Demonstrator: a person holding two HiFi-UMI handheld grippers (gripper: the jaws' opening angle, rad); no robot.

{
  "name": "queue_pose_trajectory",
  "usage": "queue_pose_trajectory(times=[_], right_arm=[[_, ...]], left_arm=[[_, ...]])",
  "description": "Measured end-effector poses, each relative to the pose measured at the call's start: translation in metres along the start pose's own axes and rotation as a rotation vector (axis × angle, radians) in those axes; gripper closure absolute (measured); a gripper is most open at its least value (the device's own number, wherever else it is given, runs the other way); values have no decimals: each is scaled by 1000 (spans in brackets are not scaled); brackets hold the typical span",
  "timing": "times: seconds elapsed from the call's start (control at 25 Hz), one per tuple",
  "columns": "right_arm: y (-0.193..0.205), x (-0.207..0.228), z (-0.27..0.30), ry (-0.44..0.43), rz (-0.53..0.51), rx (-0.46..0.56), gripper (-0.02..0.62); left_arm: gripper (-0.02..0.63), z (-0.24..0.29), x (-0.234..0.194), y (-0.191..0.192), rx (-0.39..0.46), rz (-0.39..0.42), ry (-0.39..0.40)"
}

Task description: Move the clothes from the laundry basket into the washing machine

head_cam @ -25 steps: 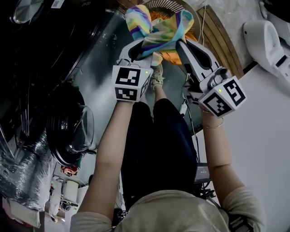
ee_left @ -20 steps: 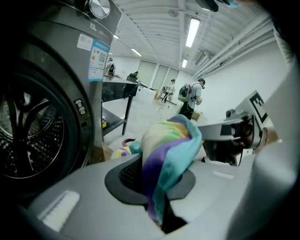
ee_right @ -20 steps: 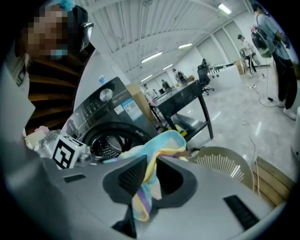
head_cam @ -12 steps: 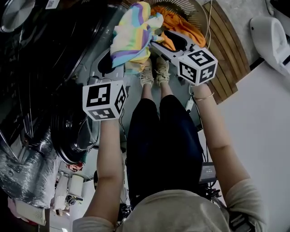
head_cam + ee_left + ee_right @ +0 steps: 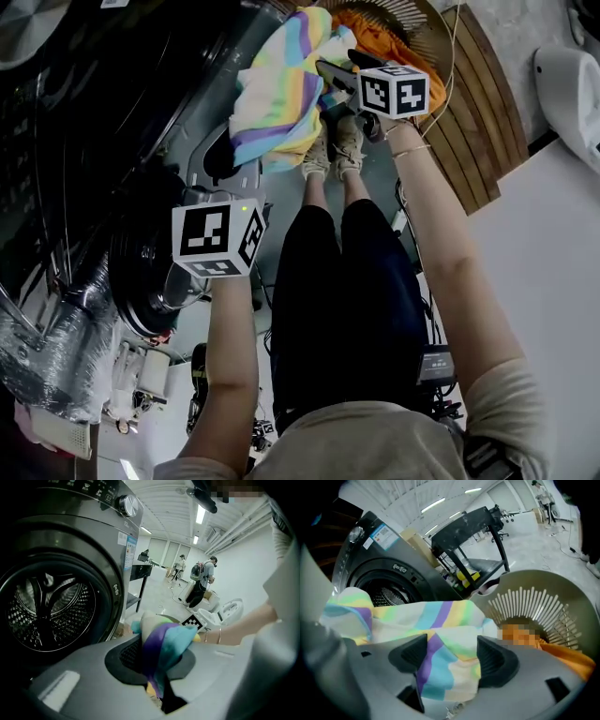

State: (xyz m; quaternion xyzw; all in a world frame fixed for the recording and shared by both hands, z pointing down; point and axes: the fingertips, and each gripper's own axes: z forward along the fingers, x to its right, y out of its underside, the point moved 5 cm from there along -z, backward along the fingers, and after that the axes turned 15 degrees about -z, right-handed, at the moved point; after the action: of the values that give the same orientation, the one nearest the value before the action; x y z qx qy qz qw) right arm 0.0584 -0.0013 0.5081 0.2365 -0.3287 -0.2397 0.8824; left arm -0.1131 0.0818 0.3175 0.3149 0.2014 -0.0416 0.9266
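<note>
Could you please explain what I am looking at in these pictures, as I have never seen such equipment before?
A person holds a hand-held clamp tool in each hand. One picture comes from a head camera looking down at arms and legs; the other two ride on the tools. The left gripper is pinched shut on a striped cloth, in front of the washing machine. The right gripper has just been opening its jaws; the cloth lies between them, not squeezed. Nearby is a laundry basket with an orange garment.
</note>
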Motion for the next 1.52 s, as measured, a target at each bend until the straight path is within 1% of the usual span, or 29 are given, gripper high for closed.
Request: queue_pose_trajectory(times=[0.04,0.12,0.16,0.24,0.28,0.32,0.4,0.48,0.56,0.64,0.72,0.8,0.84,0.88,0.96,1.04,1.08,1.2,1.28,1.36,1.44,1.52], right_arm=[[4,3,7,-9,21,-14,295],[13,6,23,-59,64,-53,295],[16,5,29,-92,82,-73,330],[15,2,34,-139,103,-90,501],[13,0,32,-144,104,-82,553],[8,-2,27,-140,99,-66,571],[-4,-6,8,-123,93,-4,575],[-21,-10,-23,-120,100,95,577],[-45,-21,-61,-147,87,207,576],[-73,-40,-97,-187,43,303,577],[-98,-63,-126,-219,-4,360,577],[-117,-85,-146,-245,-60,382,575],[-126,-95,-153,-265,-82,388,577],[-133,-105,-159,-292,-97,391,576],[-143,-124,-166,-350,-120,384,577],[-146,-137,-169,-393,-138,356,577],[-147,-141,-170,-409,-143,336,577],[-146,-151,-170,-461,-158,261,577],[-144,-161,-168,-496,-184,209,575],[-140,-169,-165,-518,-217,162,577],[-137,-173,-160,-531,-229,133,576],[-134,-171,-157,-548,-197,136,576]], left_arm=[[560,1,-1,0,1,-6,-1],[561,3,-2,0,5,-30,-2],[560,4,-3,0,6,-48,-5],[560,7,-4,2,5,-77,-10],[560,8,-5,4,6,-79,-11],[560,9,-5,5,8,-77,-10],[560,10,-6,5,17,-78,-2],[560,13,-6,5,24,-91,8],[560,18,-1,4,26,-94,22],[560,23,8,0,28,-78,53],[560,27,21,-6,40,-67,109],[547,30,35,-14,64,-72,187],[529,31,42,-17,74,-69,226],[492,32,49,-20,81,-59,261],[399,31,62,-25,90,-24,317],[353,28,71,-30,103,41,344],[343,26,74,-33,110,91,348],[324,21,81,-34,109,278,375],[324,20,86,-29,81,396,402],[324,23,90,-21,49,489,396],[324,26,93,-18,53,532,375],[331,28,94,-16,71,526,376]])
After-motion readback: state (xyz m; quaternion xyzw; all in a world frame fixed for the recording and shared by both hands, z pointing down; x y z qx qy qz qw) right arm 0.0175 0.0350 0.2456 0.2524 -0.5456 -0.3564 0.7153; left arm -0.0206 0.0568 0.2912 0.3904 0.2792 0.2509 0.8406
